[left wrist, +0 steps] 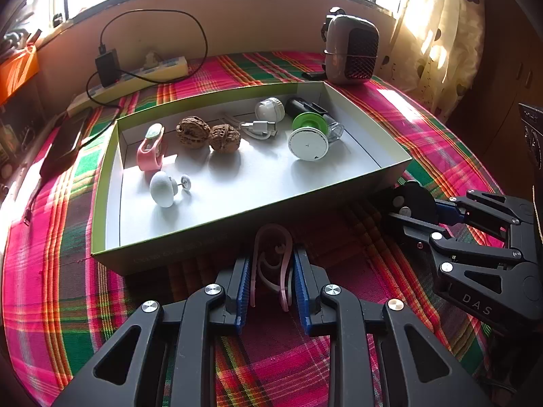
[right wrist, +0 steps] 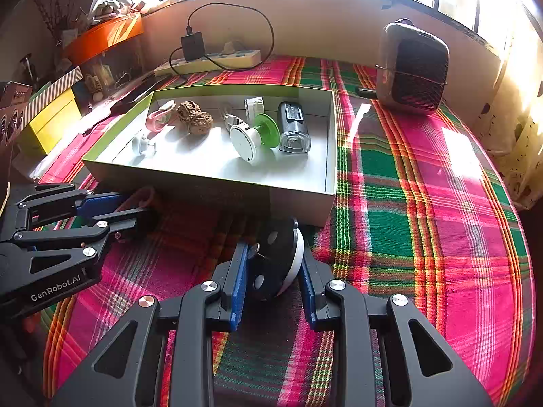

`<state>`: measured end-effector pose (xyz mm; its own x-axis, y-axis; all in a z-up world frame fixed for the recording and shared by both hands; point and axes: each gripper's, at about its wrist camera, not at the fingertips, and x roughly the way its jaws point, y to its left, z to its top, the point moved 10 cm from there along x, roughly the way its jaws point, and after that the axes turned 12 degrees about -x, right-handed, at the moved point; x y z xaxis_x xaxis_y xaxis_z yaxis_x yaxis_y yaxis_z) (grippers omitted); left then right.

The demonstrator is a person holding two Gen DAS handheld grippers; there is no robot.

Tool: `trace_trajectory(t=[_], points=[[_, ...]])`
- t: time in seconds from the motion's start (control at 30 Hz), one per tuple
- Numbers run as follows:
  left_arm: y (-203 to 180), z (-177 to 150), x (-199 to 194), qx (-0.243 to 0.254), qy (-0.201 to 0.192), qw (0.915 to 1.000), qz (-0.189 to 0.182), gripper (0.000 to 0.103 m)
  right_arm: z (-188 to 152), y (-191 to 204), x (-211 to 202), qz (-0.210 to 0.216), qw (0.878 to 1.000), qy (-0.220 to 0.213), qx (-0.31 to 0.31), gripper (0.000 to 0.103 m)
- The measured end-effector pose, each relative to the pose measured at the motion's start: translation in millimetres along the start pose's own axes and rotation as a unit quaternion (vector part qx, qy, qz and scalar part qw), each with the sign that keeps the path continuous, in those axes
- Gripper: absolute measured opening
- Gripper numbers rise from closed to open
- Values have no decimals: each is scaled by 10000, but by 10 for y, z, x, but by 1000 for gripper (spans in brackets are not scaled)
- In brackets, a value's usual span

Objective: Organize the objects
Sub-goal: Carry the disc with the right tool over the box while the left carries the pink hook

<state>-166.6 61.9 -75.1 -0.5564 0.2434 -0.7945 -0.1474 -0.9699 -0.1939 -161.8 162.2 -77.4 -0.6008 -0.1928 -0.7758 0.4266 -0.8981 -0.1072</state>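
A green-rimmed open box (left wrist: 258, 210) lies on the plaid cloth; it also shows in the right wrist view (right wrist: 298, 200). Inside are a pink clip (left wrist: 149, 151), two walnuts (left wrist: 207, 134), a white knob (left wrist: 164, 188), a white cable (left wrist: 259, 129), a green-and-white spool (left wrist: 307, 139) and a dark clear-ended device (right wrist: 293, 127). My left gripper (left wrist: 271, 281) is shut on a pink ear-hook piece (left wrist: 271, 257) just in front of the box's near wall. My right gripper (right wrist: 273, 268) is shut on a black-and-white round disc (right wrist: 278, 261) at the box's near right corner.
A brown mesh-front heater (right wrist: 412, 68) stands at the back right. A power strip with a black adapter (left wrist: 135, 71) lies along the back wall. A dark phone (left wrist: 64, 142) lies left of the box. Yellow boxes (right wrist: 51, 118) stand at the far left.
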Motion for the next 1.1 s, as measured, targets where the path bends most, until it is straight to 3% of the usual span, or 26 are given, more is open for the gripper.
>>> trace_trajectory(t=[1.1], points=[[36,-6,-74,-167,-62,9998,-75,21,-4,1,-53,21,9997,-88,206,29]])
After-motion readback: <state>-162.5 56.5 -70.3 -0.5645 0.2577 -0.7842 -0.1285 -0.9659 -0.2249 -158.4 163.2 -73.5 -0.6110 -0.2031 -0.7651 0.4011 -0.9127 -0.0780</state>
